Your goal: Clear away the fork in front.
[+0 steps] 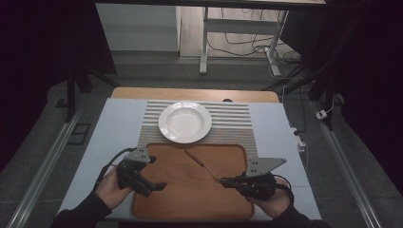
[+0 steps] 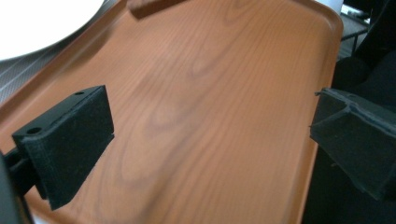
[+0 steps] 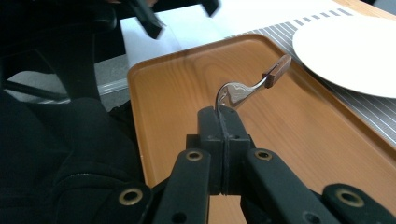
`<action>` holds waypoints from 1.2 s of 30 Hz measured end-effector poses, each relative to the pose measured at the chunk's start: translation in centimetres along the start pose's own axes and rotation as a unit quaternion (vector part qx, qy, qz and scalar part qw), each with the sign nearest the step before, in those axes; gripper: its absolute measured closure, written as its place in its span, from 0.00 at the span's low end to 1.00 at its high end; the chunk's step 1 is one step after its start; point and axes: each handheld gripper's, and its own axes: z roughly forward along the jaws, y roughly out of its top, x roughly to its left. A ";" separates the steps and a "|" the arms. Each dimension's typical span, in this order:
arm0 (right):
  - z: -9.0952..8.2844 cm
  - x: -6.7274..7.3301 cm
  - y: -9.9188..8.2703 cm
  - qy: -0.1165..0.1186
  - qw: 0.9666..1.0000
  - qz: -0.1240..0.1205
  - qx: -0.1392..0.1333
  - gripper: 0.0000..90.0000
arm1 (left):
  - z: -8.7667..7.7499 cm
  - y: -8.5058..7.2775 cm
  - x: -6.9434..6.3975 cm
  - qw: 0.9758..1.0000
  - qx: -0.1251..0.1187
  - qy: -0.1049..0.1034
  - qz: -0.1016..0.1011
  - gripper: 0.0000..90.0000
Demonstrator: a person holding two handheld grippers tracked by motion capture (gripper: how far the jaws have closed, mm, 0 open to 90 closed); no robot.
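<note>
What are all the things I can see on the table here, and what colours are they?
Spoon: one, metal with a brown wooden handle, clamped by its metal end, above the tray.
Tray: one, wood-brown, near edge of the table.
Plate: one, white, on the mat beyond the tray.
Striped mat: one, grey and white, under the plate.
Table: one, pale blue-grey top.
Left gripper: one, black, open above the tray.
Right gripper: one, black, shut on the spoon.

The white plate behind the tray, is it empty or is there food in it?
Empty. The white plate on the striped mat shows a bare, clean bowl in the high view; nothing lies in it.
</note>
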 end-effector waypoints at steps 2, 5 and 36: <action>0.1 0.0 0.0 0.007 1.000 0.000 -0.001 1.00 | 0.6 0.7 0.2 1.000 0.007 -0.001 0.011 0.00; 0.3 0.0 0.0 0.019 1.000 0.001 -0.003 1.00 | 1.3 1.5 0.4 1.000 0.013 -0.007 0.027 0.00; 2.6 1.3 0.5 0.161 0.985 -0.050 0.028 1.00 | 4.1 2.4 -2.1 0.955 0.088 -0.101 0.264 0.77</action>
